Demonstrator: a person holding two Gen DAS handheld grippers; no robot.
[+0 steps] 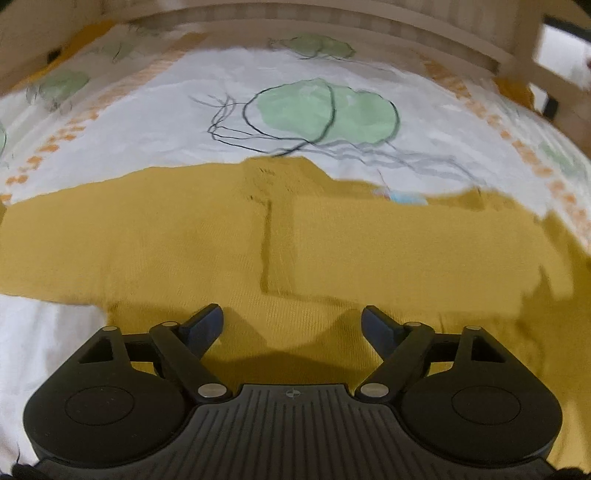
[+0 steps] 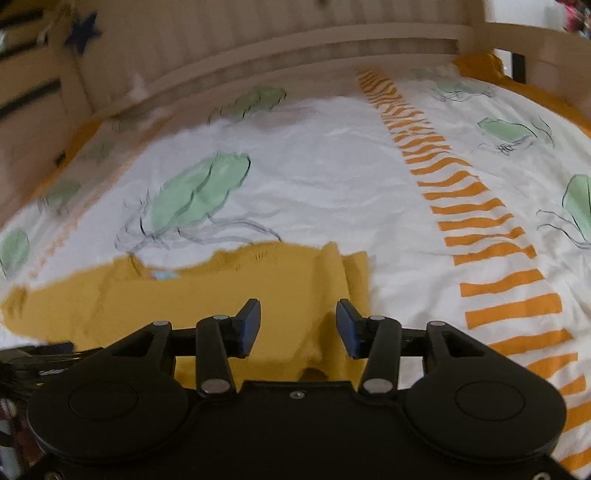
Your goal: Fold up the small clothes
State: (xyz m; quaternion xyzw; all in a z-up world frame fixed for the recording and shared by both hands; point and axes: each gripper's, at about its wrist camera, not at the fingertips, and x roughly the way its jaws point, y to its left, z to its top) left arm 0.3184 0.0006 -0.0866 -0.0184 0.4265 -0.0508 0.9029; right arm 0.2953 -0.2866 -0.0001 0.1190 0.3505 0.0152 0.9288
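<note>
Left wrist view: looks steeply down, close over the mustard garment (image 1: 221, 236), toward the wooden rail (image 1: 369, 26) at frame top.
Right wrist view: looks down from the garment's right edge.
Shared: garment, printed sheet (image 2: 332, 177), rail.

No readable text.
The pale blue tag (image 1: 404, 197) in the yellow garment's (image 1: 369, 243) neck may carry print, too blurred.

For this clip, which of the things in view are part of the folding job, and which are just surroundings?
Part of the job:
- mustard yellow garment, spread on the bed
- left gripper, jaws open, nothing between them
- right gripper, jaws open over the garment's edge

Just there:
- printed bedsheet
- wooden bed rail
- small blue label at the garment's neck
</note>
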